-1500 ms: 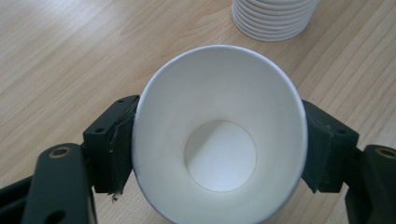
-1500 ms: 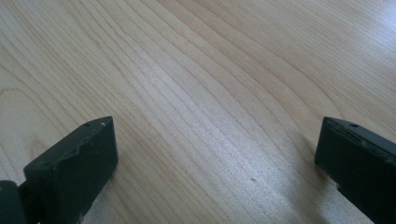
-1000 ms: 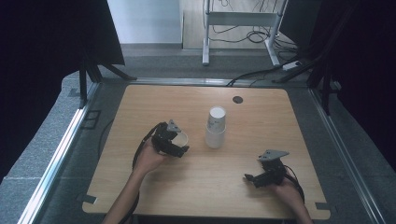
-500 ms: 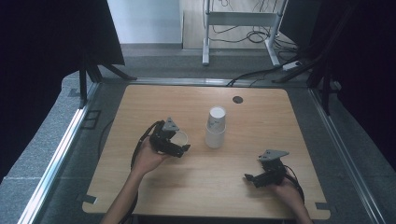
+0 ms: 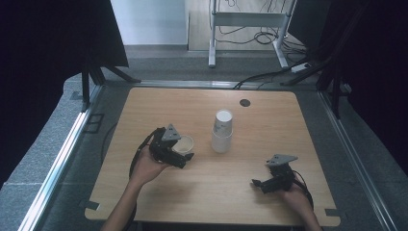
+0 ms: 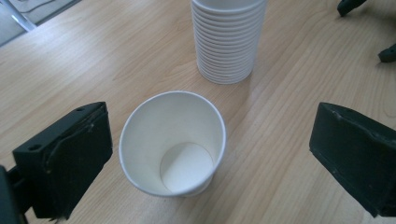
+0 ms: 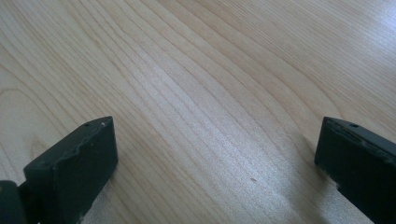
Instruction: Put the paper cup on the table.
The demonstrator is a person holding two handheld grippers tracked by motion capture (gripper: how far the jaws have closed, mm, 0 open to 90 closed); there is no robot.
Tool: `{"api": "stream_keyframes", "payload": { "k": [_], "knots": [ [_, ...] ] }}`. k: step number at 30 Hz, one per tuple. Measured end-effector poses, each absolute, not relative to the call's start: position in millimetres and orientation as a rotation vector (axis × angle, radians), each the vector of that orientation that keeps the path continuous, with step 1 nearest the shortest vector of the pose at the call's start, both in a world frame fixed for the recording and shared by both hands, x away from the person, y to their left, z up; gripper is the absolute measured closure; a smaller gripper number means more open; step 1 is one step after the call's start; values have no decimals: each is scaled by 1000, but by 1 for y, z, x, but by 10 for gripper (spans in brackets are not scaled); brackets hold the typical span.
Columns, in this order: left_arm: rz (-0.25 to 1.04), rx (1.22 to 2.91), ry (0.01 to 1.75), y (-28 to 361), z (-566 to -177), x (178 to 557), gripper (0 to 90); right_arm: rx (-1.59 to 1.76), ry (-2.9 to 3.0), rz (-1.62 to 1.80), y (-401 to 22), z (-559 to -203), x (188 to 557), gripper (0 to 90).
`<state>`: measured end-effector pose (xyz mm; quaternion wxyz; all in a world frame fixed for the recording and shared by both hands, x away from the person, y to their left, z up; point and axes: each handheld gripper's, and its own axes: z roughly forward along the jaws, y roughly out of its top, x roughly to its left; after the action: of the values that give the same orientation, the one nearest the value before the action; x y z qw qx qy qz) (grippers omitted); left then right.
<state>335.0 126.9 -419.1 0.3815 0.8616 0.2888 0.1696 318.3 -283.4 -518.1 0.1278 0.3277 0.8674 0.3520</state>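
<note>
A single white paper cup [image 6: 173,144] stands upright and empty on the wooden table [image 5: 269,115], left of centre [image 5: 184,143]. My left gripper [image 5: 182,150] is around it. Its jaws have just been opening and stand wide, and neither pad touches the cup, as the left gripper view [image 6: 210,133] shows. A tall stack of white paper cups [image 5: 222,132] rises just beyond the cup [image 6: 229,42]. My right gripper [image 5: 259,184] rests low near the table's front right, open, with bare wood between its jaws [image 7: 215,135].
A small dark round spot [image 5: 245,102] lies near the table's far edge. Metal rails run along both sides of the table. A frame with cables [image 5: 250,29] stands on the floor behind. The right gripper's fingertips [image 6: 387,52] show far off in the left gripper view.
The left gripper's jaws have spread apart and let go of the single cup, and the left hand has eased back and up slightly. The right gripper has stayed still.
</note>
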Motion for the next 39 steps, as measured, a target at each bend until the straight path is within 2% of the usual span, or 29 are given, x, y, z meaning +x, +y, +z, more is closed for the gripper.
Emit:
{"api": "stream_keyframes", "payload": {
  "k": [10,21,39],
  "knots": [
    [451,2145,751,144,-420,311,0,950,2524,1021,-284,-518,318,0],
    [425,2106,808,165,-443,297,0,950,2523,1021,-284,-518,318,0],
    [385,2140,837,157,-492,289,0,951,2523,1020,-283,-518,318,0]
  ]
}}
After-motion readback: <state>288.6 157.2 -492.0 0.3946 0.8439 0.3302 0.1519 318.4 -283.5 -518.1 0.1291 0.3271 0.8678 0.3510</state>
